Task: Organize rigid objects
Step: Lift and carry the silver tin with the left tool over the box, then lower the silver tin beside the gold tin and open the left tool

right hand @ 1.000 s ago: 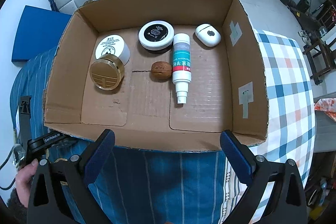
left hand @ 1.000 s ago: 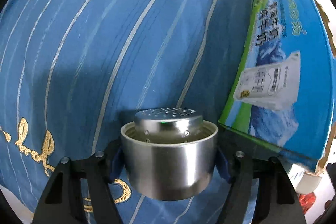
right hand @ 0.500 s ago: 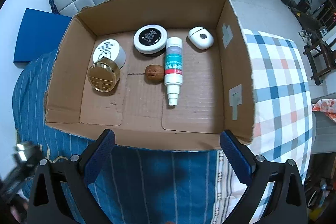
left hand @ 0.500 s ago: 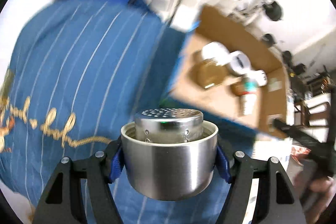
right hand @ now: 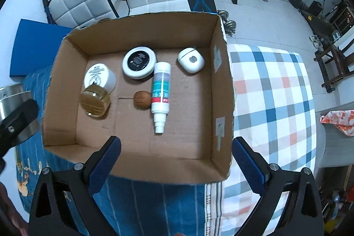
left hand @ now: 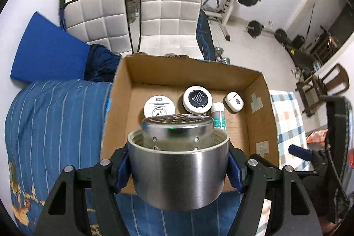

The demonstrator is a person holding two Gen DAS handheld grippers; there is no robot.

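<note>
While the left gripper (left hand: pixel 178 171) clamps the steel cup (left hand: pixel 178 171) and the right gripper (right hand: pixel 176 166) hangs open, the loose strainer (left hand: pixel 177 128) could tip out over the box (right hand: pixel 141 160).

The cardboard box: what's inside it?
The cardboard box holds a gold-lidded jar, two white tubs, a lying bottle, a brown nut and a white case. What's under them is hidden.

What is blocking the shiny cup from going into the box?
Nothing visible. The left gripper holds the cup by the box's near-left edge; the floor just inside is bare, with the gold jar farther in.
</note>
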